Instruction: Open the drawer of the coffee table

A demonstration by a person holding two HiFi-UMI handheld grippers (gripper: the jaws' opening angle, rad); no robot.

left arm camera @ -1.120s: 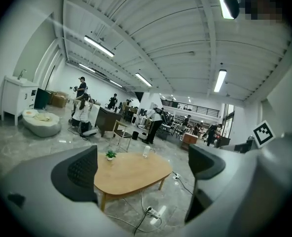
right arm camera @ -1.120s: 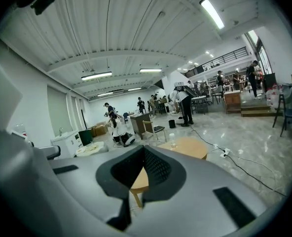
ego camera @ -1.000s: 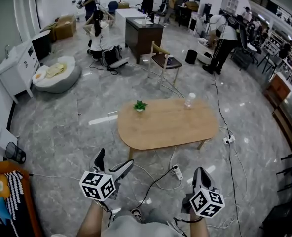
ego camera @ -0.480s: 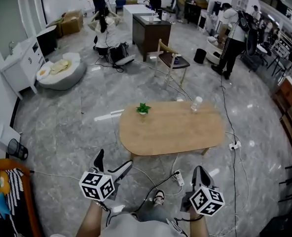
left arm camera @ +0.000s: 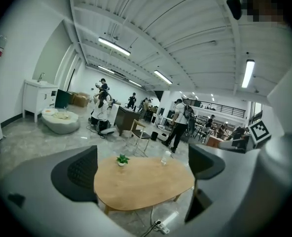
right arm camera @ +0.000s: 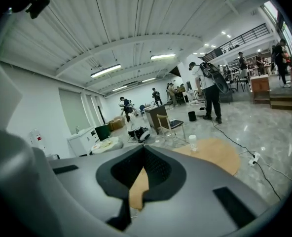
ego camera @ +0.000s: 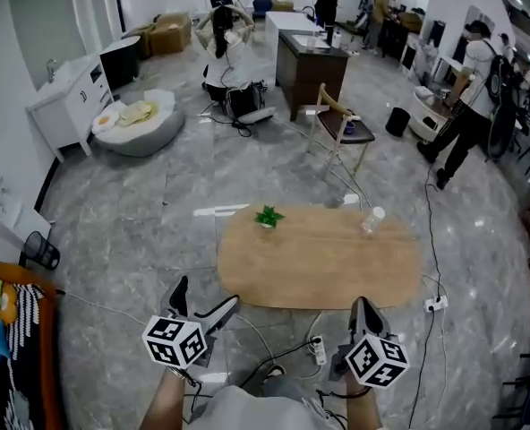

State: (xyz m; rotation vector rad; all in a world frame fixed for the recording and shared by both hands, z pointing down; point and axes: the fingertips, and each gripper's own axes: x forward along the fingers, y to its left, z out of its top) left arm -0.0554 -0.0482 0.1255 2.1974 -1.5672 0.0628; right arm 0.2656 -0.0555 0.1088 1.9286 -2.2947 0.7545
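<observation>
Coffee table [ego camera: 319,260]: an oval wooden top on slim legs, standing on the grey marble floor ahead of both grippers and apart from them.
Drawer: I cannot make it out in any view; only the top and the legs show, so I judge its front sits under the rim, out of sight from here.
On the top: a small potted plant [ego camera: 268,216] near the far left edge and a clear bottle [ego camera: 371,219] near the far right edge, well apart from each other.
What has changed: the table sits lower in the head view than a second ago, its near edge closer to the grippers, while both grippers keep their place in the frame. I read this as walking up to the table.
Meaning for the task: still the approach; nothing is touched, and I need to get low enough to find the drawer front.
Left gripper [ego camera: 204,296]: released, jaws wide apart, nothing between them but the distant table.
Right gripper [ego camera: 363,309]: clenched, pads together, grasping nothing.
Floor between: a power strip [ego camera: 318,350] and its black cable [ego camera: 278,334] lie just before the table, a likely snag.
Beyond: a wooden chair [ego camera: 341,133] and people working, well clear.
</observation>
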